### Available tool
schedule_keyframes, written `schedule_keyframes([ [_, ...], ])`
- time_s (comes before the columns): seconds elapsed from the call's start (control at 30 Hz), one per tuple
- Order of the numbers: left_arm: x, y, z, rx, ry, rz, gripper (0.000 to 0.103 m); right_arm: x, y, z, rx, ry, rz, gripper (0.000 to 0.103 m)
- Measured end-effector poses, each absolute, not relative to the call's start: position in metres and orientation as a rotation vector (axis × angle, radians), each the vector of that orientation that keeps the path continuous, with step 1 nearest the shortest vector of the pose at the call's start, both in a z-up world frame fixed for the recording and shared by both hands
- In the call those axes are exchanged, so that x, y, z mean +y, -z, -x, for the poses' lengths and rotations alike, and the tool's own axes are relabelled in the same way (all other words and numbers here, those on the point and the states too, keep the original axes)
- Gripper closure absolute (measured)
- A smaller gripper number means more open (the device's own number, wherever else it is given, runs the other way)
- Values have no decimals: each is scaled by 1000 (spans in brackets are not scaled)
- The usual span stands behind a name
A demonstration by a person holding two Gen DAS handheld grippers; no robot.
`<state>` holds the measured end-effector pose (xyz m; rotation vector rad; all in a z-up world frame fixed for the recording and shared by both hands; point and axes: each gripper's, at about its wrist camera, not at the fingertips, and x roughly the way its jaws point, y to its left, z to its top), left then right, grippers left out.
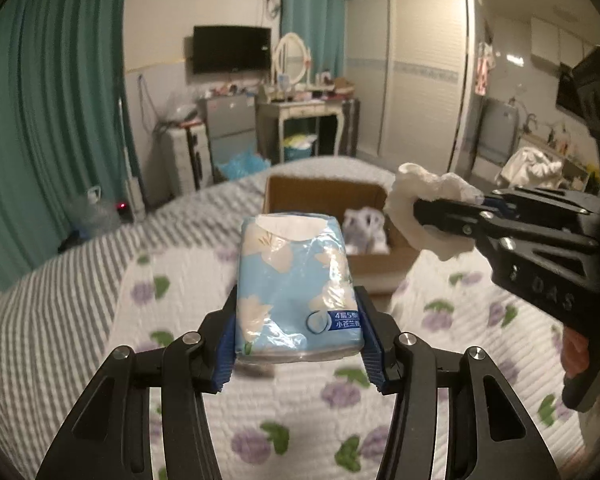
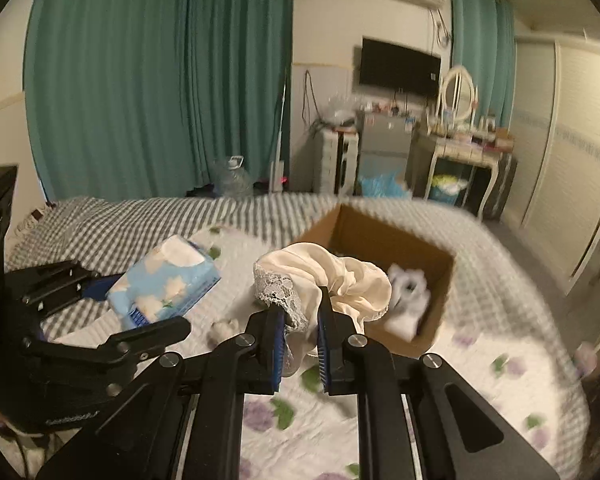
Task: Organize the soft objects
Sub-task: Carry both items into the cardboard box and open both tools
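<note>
The left gripper (image 1: 298,340) clamps a blue tissue pack (image 1: 296,288) above the quilt (image 1: 300,420). The right gripper (image 2: 302,336) pinches a cream lace-edged cloth (image 2: 332,280), hiding part of the cardboard box (image 2: 416,344), where a blurred white plush (image 2: 406,296) lies.

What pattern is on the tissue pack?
Light blue with white flowers on the tissue pack, clearest in the left wrist view, held by the left gripper.

Tissue pack (image 1: 296,288) label, top line: "4层5" on a dark blue band, the rest cut off.
Label, lower line: "小苍兰", the ending hidden.
Right claw (image 1: 418,212) body: raised letters "DAS".
</note>
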<state>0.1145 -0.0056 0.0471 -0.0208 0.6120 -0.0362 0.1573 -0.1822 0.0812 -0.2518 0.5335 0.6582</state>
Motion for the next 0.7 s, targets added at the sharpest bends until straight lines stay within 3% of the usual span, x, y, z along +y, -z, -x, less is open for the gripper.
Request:
schedule_keyframes([
  [0.33, -7, -65, -219, 581, 52, -37, 52, -191, -122, -219, 445, -583, 205, 90],
  [0.7, -17, -1, -335, 627, 97, -60, 52, -194, -37, -354, 567, -515, 108, 90],
])
